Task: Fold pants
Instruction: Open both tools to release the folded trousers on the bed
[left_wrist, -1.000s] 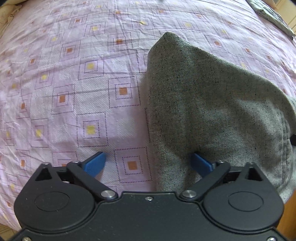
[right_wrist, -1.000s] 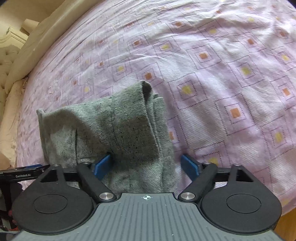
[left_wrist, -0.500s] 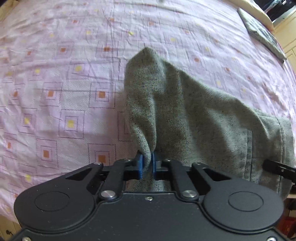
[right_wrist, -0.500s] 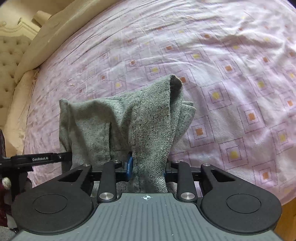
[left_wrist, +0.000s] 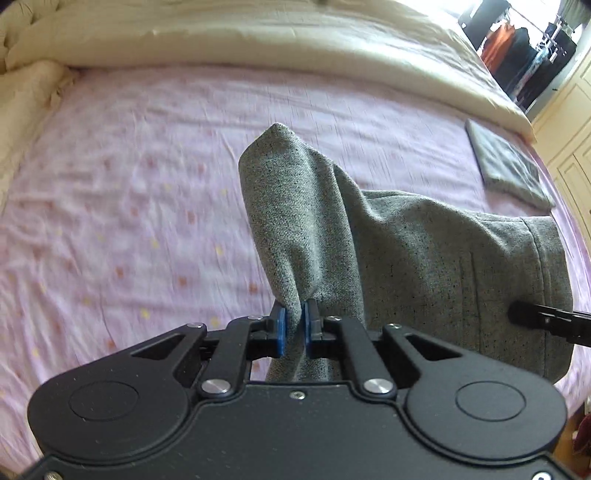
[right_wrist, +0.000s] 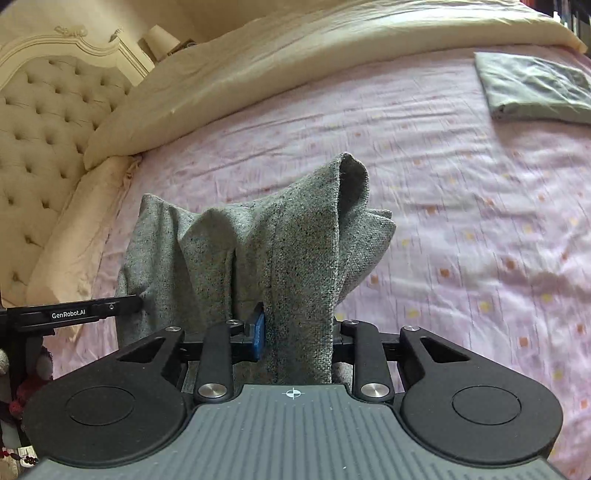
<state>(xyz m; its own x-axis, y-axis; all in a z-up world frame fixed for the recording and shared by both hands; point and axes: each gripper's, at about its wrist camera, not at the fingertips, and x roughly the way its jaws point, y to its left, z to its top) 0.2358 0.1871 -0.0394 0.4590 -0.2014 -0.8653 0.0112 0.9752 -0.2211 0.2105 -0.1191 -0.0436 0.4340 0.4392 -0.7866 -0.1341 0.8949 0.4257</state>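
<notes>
Currently both claws are clamped on the grey pants (left_wrist: 424, 266), which hang lifted above the bed (left_wrist: 129, 229).

Left claw (left_wrist: 294, 328): blue pads (left_wrist: 281, 330) pinched nearly together on a thin fold of fabric — jaws have just been closing, cloth between them. From the pinch pt the fabric rises to a peak, then slopes down to the right.

Right claw (right_wrist: 295, 332): jaws have just been closing as well, gripping a thicker bundle of several layers, so they stand wider apart than the left pair. Only one blue pad (right_wrist: 259, 334) shows; the other is hidden behind the cloth. An open hem edge stands up at the top of the bundle.

Each claw's tip is visible in the other's view, at the edge of the garment, w/ the pants spanning between them.

Bed surface: pink sheet w/ small orange and yellow squares — blurred in both views. A cream duvet (right_wrist: 295, 62) lies along the far side. A folded grey item (right_wrist: 535, 88) rests flat on the sheet, well apart from the pants. A tufted cream headboard (right_wrist: 48, 122) shows in the right wrist view.
</notes>
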